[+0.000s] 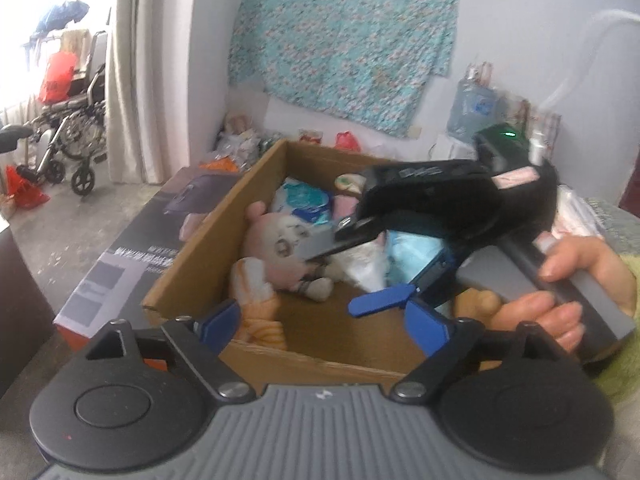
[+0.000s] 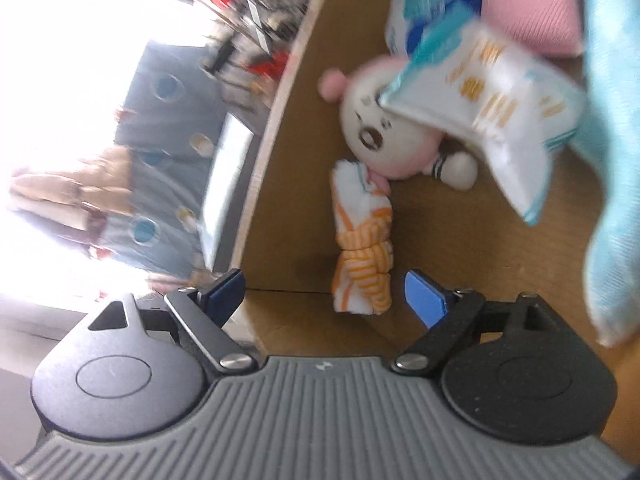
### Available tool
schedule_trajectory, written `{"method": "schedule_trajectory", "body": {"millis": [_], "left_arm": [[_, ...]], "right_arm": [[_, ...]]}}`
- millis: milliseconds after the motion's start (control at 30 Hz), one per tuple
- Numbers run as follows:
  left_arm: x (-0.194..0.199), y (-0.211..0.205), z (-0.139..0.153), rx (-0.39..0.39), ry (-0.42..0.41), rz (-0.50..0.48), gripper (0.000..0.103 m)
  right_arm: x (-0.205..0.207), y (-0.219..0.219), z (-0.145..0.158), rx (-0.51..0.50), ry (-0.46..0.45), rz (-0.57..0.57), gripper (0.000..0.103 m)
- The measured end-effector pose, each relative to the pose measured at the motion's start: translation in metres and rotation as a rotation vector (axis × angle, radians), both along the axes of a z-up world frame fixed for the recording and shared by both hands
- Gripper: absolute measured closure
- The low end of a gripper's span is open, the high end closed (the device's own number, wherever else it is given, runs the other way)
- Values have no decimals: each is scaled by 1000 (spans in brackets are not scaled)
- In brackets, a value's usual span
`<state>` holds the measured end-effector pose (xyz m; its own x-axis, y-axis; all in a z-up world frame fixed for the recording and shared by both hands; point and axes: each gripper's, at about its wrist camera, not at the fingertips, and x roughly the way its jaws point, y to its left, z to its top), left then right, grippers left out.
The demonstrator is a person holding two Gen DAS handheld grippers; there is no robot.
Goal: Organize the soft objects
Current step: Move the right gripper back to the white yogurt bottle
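Observation:
An open cardboard box point(image 1: 192, 248) holds soft things: a pink-and-white plush doll point(image 1: 280, 248), an orange-striped knotted cloth point(image 1: 256, 296), a white packet point(image 1: 364, 266), a light blue cloth point(image 1: 416, 252) and a blue-and-white pack point(image 1: 308, 200). My left gripper point(image 1: 326, 322) stands open over the box's near edge, empty. My right gripper point(image 1: 360, 268), held by a hand point(image 1: 560, 304), reaches into the box with its jaws wide. In the right wrist view the right gripper point(image 2: 326, 296) is open; the striped cloth point(image 2: 362, 276) lies just beyond its pads. The doll point(image 2: 384, 136) lies partly under the blurred white packet point(image 2: 492, 120).
A dark printed carton point(image 1: 132, 256) lies along the box's left side. Beyond it are a curtain point(image 1: 132, 72) and a wheelchair point(image 1: 68, 128). A floral cloth point(image 1: 344, 40) hangs on the wall, with bags point(image 1: 476, 108) below. A pink item point(image 2: 532, 8) lies at the box's far end.

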<state>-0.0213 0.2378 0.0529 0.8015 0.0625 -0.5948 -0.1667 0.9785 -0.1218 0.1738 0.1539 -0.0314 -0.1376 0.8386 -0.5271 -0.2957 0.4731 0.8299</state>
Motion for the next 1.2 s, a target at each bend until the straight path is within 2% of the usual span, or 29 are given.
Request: {"method": "schedule_trajectory", "body": {"millis": [100, 167, 200, 367, 433, 600, 733, 833, 900, 1067, 1200], "left_arm": [[0, -22, 2, -18, -30, -58, 7], [5, -42, 1, -23, -34, -115, 6], [7, -52, 2, -24, -34, -141, 6], [26, -112, 0, -40, -41, -314, 6], [34, -138, -3, -57, -39, -381, 6], [60, -207, -21, -71, 4, -576, 6], [86, -263, -40, -69, 6, -699, 6], [109, -297, -56, -94, 10, -764, 7], [120, -316, -67, -106, 33, -794, 8], [147, -347, -86, -134, 66, -792, 18], [166, -354, -88, -183, 87, -779, 26]], "right_arm": [[-10, -53, 15, 109, -55, -57, 15], [-21, -89, 23, 247, -88, -66, 15], [-28, -109, 29, 295, -106, -91, 12], [-56, -199, 57, 360, -270, -235, 10], [-65, -236, 58, 359, -317, -304, 10], [-77, -328, 65, 209, -449, -502, 9], [-64, -385, 70, 7, -507, -629, 10], [-45, -412, 55, -174, -508, -697, 10], [-29, -425, 41, -276, -469, -738, 10], [10, -437, 7, -384, -411, -746, 12], [31, -449, -11, -448, -352, -719, 15]]}}
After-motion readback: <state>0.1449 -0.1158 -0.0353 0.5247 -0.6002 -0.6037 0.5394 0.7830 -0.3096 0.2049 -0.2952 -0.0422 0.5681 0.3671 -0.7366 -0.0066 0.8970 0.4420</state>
